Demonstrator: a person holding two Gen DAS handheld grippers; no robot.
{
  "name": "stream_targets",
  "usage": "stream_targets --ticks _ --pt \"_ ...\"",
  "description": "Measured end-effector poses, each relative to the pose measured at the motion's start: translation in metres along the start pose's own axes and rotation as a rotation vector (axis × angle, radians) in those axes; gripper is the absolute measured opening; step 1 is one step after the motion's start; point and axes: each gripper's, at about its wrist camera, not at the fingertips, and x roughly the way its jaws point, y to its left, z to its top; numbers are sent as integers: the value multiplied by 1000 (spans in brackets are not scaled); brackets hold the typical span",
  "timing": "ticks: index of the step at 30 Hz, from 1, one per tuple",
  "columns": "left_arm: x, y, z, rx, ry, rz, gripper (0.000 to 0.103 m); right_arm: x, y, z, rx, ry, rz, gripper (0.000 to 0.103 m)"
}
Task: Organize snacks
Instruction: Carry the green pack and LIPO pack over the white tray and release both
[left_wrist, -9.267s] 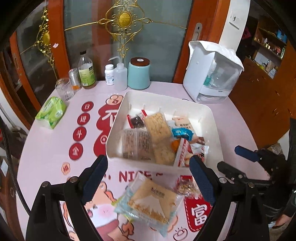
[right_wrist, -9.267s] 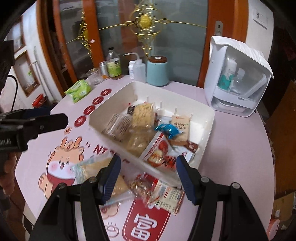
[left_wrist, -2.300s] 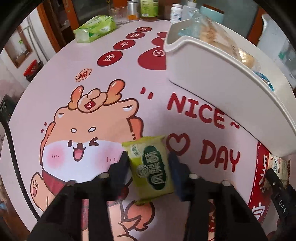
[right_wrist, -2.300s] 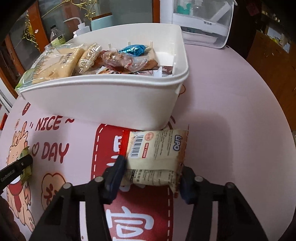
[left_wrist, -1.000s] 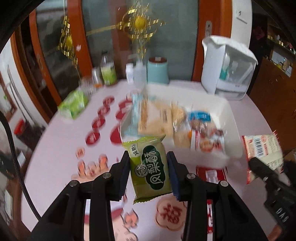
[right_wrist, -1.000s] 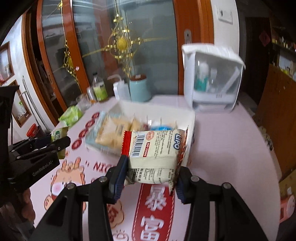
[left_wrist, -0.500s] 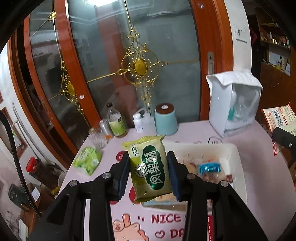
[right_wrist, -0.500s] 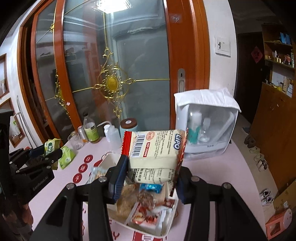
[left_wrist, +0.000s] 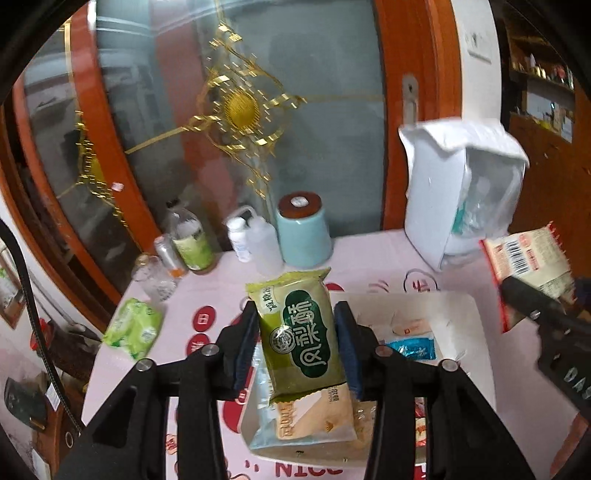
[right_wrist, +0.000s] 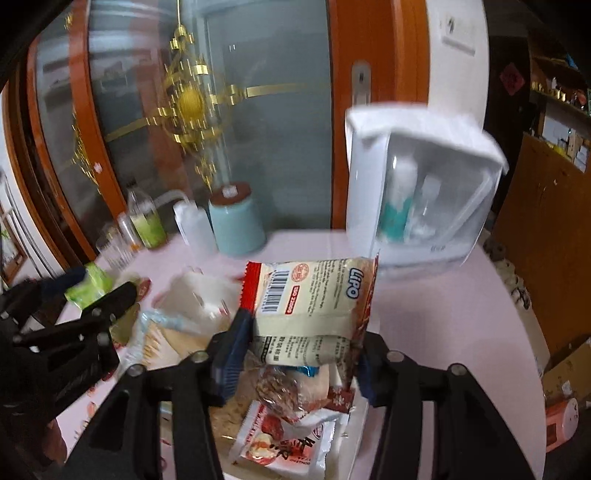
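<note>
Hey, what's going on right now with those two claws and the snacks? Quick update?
Left gripper shut on green snack packet. Right gripper shut on LIPO packet. Both above white bin. Nothing blocking.

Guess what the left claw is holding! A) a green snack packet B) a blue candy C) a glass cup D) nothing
A: the left claw is clamped on both sides of a green snack packet, held up over the white bin.
</note>
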Motion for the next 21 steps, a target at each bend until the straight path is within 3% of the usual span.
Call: stream_targets --ticks 1,2,3,8,11,21 --pt "9 -4 -2 8 8 -6 64 14 -2 -4 4 46 -10 58" --pt "20 -9 -6 20 13 -25 87 26 -4 -8 11 89 -12 61" --pt "26 -12 -9 29 17 -43 100 36 -8 -13 22 119 -4 64" --pt "71 -23 -28 82 114 -94 100 50 -15 -26 42 151 -5 70" --pt "80 -25 -38 94 117 -106 100 50 -16 -28 45 157 0 70" --pt "63 -23 -45 75 128 -131 100 31 -6 -37 40 149 10 70"
